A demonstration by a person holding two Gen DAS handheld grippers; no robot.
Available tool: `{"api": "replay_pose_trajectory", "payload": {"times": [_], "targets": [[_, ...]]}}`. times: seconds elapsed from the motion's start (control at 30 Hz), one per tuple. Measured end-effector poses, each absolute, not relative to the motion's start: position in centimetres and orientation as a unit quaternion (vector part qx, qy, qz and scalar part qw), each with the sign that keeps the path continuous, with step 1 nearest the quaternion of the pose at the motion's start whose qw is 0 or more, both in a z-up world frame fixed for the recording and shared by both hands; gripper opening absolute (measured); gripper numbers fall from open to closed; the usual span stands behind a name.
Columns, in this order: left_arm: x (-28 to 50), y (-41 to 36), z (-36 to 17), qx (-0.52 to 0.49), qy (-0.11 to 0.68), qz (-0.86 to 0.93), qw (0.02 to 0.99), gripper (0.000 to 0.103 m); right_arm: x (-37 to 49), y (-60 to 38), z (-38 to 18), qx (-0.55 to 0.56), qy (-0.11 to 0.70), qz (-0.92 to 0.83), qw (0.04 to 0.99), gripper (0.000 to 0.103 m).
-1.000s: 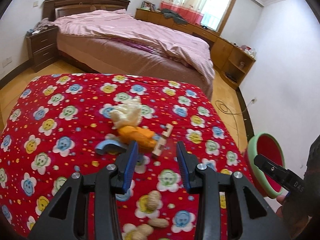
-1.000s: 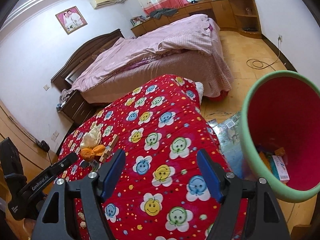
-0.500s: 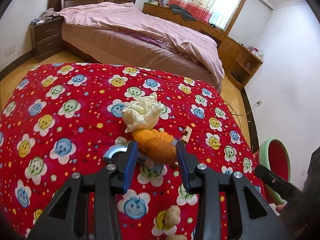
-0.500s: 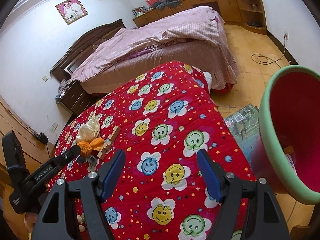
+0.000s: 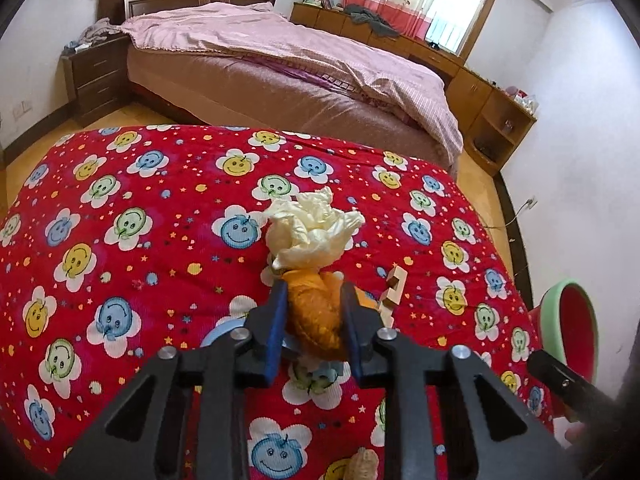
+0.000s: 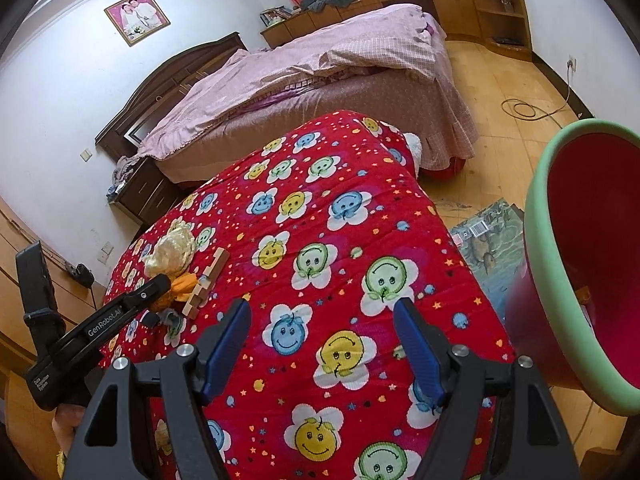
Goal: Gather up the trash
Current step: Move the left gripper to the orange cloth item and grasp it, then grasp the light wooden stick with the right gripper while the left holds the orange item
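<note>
A crumpled orange wrapper [image 5: 316,316] lies on the red smiley-face cloth [image 5: 120,240], touching a cream paper wad [image 5: 312,232]. My left gripper [image 5: 314,294] straddles the orange wrapper; its jaws are closing and both blue pads press its sides. A small wooden piece [image 5: 394,292] lies just to its right. In the right wrist view the same pile shows at the left: the orange wrapper [image 6: 186,282], paper wad [image 6: 174,250] and wooden piece [image 6: 206,280]. My right gripper [image 6: 322,308] hangs open over bare cloth with nothing between its fingers. A red bin with a green rim [image 6: 540,216] is tilted beside it on the right.
Peanuts [image 5: 362,466] lie on the cloth near my left gripper, and a blue curved scrap [image 5: 218,332] shows under its left finger. A bed with a pink cover [image 5: 280,64] stands behind. A printed sheet [image 6: 488,240] lies on the wooden floor by the bin.
My left gripper moved forward and down over the orange wrapper and narrowed onto it. The right gripper and the bin shifted only slightly, its jaws as wide as before.
</note>
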State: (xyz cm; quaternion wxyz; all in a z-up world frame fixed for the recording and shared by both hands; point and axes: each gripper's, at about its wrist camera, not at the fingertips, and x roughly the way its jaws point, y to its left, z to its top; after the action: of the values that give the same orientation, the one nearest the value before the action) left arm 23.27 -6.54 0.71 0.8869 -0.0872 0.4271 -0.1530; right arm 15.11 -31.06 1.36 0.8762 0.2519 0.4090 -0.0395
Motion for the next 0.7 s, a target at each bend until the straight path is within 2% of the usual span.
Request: {"api": "replay_pose_trajectory", "payload": {"times": [0.47,0.7], "targets": [[20.2,-1.5,4.3,-0.156,0.38,-0.151,0.899,0.019,16.6,-27.7,2.3,0.215,0.417,-0.012,0.883,0.076],[19.5,2.7,3.6,-0.162,0.376,-0.089,0.908,0.019,18.5,-24.5,1.8,0.189,0.433,0.015,0.881,0.076]]}}
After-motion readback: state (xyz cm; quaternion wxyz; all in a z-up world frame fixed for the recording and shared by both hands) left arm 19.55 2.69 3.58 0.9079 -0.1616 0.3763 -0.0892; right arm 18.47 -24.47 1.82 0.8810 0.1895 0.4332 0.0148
